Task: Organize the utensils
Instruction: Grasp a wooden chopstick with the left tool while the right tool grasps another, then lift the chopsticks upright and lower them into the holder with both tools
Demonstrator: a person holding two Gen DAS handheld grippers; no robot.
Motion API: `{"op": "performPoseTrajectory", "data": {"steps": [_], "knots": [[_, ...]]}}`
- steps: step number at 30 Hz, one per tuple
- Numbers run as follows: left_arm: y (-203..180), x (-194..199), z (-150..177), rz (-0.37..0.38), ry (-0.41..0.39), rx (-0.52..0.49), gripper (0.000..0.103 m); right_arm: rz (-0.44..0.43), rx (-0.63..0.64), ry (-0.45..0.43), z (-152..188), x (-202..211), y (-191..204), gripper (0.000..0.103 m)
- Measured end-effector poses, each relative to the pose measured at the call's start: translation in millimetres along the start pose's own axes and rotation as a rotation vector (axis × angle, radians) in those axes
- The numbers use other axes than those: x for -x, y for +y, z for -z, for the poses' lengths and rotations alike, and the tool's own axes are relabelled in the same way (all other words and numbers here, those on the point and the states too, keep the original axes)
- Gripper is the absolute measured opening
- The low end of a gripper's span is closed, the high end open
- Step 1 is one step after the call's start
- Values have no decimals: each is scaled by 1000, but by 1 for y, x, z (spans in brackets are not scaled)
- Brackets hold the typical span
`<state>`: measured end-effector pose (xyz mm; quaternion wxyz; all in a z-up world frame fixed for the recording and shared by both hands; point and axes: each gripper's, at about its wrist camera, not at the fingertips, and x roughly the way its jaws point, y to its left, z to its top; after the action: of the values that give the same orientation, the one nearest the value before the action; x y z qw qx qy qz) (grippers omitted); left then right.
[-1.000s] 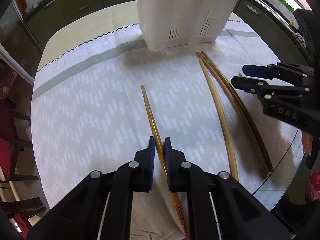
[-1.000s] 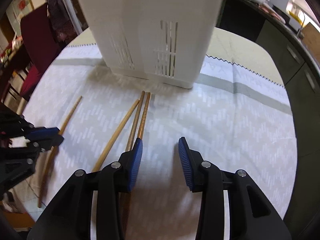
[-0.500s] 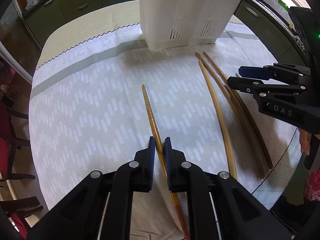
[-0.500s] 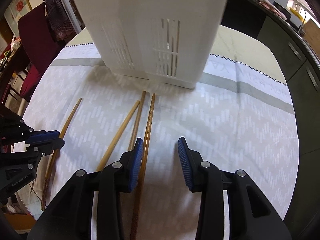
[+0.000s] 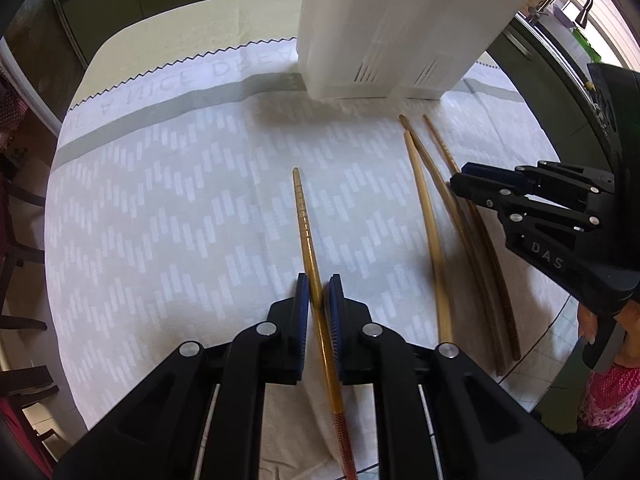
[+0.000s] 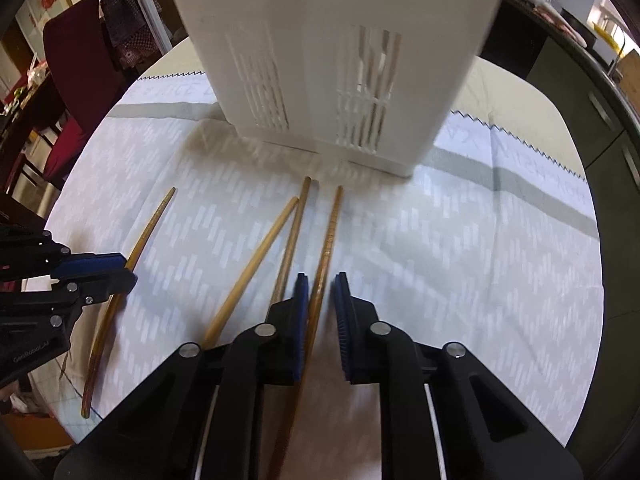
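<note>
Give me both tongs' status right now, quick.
Left tongs: shut on the lone amber chopstick.
Right tongs: narrowed around a ridged brown chopstick; a gap shows at the right pad, so a firm grip cannot be told.

Left gripper (image 5: pixel 318 300) clamped; right gripper (image 6: pixel 321 300) seemingly narrowly parted
</note>
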<state>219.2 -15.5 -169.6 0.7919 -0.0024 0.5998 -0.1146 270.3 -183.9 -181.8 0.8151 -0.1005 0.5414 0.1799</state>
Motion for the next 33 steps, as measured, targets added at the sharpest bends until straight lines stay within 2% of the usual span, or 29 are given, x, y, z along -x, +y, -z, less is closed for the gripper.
{"op": "performPoseTrajectory", "data": {"steps": [10,14,17,23,29,33], "knots": [[-13,-10,-21,-11,54,4,11,-7,-3,16,5,1,-5,9],[-21,-14,-28,-38,39,-12,11,-17,-8,18,0,-4,-2,9],[-28,-16,-28,-68,-6,-36,7,-19,-15,0,5,-2,-5,8],[-24,-15,-21,0,-106,24,6,-76,-75,-59,14,5,-18,7],[-17,4,-8,53,-233,72,6,-108,-125,-203,34,40,-27,7],[-15,26,1,47,-320,72,6,-117,-157,-310,50,69,-36,7]]}}
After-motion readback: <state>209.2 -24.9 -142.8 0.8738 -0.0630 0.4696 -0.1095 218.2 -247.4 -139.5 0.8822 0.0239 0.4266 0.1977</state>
